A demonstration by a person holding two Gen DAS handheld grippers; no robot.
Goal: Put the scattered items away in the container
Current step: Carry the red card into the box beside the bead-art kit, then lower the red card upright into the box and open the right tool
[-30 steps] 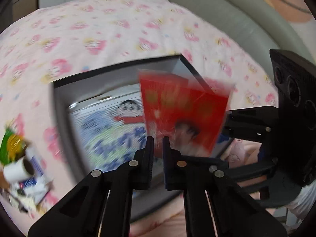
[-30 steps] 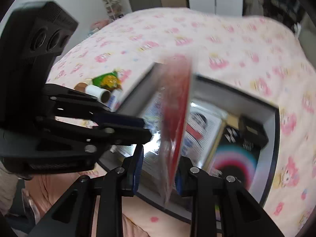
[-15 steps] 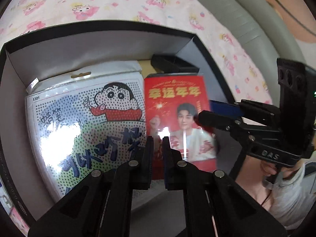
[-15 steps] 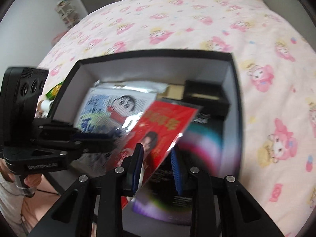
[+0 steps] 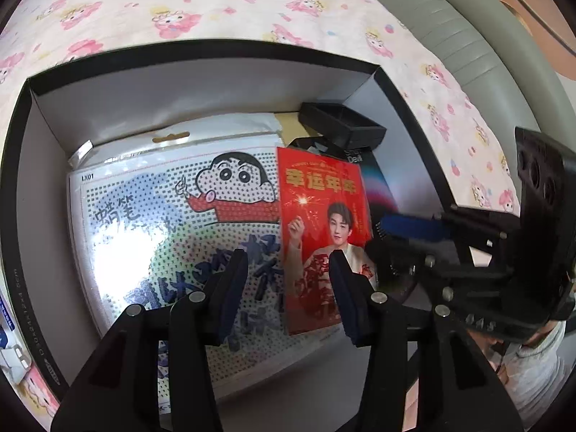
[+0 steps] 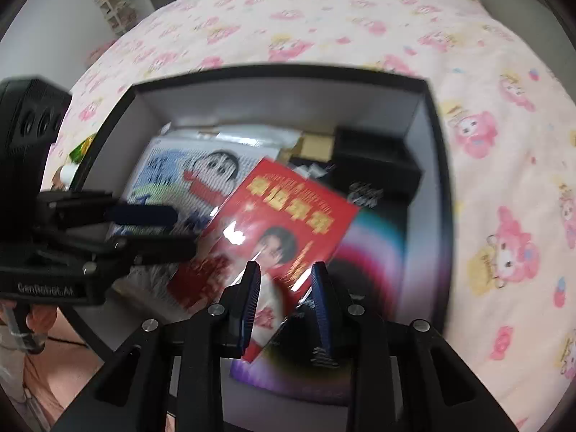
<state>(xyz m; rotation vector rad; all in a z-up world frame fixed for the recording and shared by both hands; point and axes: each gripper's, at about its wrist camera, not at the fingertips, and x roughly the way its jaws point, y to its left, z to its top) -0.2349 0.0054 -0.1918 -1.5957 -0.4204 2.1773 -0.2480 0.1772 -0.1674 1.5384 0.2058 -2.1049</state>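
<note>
A red packet with a man's photo (image 5: 320, 230) lies flat inside the black box (image 5: 201, 54), on a white cartoon bead kit (image 5: 172, 237) and a dark rainbow pack (image 5: 378, 187). My left gripper (image 5: 286, 291) is open just above the packet's near edge, holding nothing. My right gripper (image 6: 284, 298) is open over the packet (image 6: 288, 223) and the box (image 6: 437, 165), also empty. Each gripper shows in the other's view: the right one (image 5: 406, 237), the left one (image 6: 165, 230).
A small black box (image 5: 342, 122) and a brown card sit in the box's far corner. Loose items lie on the pink cartoon bedspread (image 6: 324, 18) left of the box, among them a green wrapper (image 6: 81, 147). A grey headboard (image 5: 468, 36) borders the bed.
Both grippers carried the red packet down into the box, then opened and let it go. It now lies flat on the other items.
</note>
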